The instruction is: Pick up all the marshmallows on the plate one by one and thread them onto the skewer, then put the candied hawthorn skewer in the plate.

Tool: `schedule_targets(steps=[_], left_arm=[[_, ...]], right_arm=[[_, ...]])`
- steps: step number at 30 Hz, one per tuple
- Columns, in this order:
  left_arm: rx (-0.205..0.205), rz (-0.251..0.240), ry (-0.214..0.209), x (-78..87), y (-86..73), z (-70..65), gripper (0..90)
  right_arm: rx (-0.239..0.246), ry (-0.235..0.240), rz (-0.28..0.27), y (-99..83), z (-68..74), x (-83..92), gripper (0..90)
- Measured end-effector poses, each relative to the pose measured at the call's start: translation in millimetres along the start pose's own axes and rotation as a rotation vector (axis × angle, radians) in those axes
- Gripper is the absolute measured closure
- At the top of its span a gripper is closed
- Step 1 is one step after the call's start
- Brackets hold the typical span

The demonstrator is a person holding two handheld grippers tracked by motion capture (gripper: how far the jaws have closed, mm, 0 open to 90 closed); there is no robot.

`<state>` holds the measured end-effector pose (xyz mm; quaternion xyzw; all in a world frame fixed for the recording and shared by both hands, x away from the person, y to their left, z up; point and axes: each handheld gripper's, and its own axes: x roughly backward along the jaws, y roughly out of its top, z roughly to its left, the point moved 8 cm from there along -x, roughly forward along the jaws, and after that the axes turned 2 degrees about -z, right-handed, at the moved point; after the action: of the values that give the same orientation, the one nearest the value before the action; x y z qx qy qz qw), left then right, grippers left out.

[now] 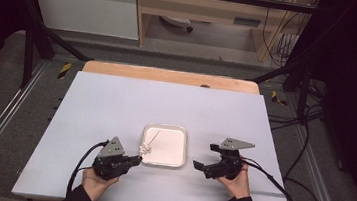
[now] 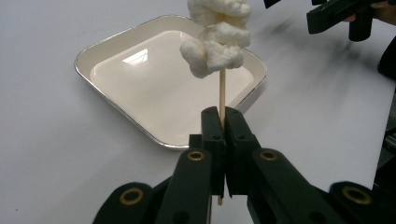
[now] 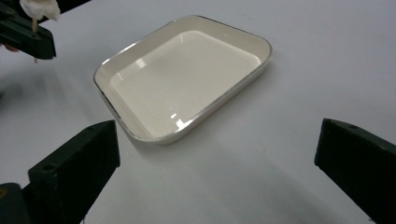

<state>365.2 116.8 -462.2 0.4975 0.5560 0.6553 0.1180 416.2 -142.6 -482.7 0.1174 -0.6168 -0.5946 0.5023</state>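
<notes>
While the left gripper [image 2: 222,122] clamped the wooden skewer [image 2: 222,91] of white marshmallow-like lumps [image 2: 216,39] upright at the cream tray's [image 1: 177,153] left edge, the right gripper [image 1: 204,156] sat right of it, jaws wide, empty.

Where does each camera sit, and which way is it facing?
High view: fixed above the person's side, looking forward and down on the table; both hands come in from the bottom, left gripper and right gripper either side of the tray.
Left gripper view: rides on the left gripper, looking along its shut jaws at the skewer they clamp, white lumps on top.
Right gripper view: rides on the right gripper, looking between wide-open jaws.
Both gripper views share the tray.
</notes>
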Motion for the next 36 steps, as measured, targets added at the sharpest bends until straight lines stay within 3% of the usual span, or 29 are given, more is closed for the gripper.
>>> schedule_targets(steps=[4,18,29,36], left_arm=[[-0.010,0.017,0.006,0.3,6.6,1.5,88.3],[-0.015,0.087,0.017,-20.0,32.2,8.3,88.1],[0.008,0.156,0.034,-44.8,34.6,17.0,87.8],[0.021,0.225,0.052,-59.7,29.5,21.4,87.8]], right_arm=[[-0.001,-0.003,0.046,-7.0,-3.7,4.0,0.6],[0.022,-0.038,0.034,-16.6,-13.3,20.7,0.4],[0.025,-0.041,0.034,-19.5,-15.7,24.7,0.4],[0.026,-0.039,0.036,-21.0,-16.5,25.8,0.4]])
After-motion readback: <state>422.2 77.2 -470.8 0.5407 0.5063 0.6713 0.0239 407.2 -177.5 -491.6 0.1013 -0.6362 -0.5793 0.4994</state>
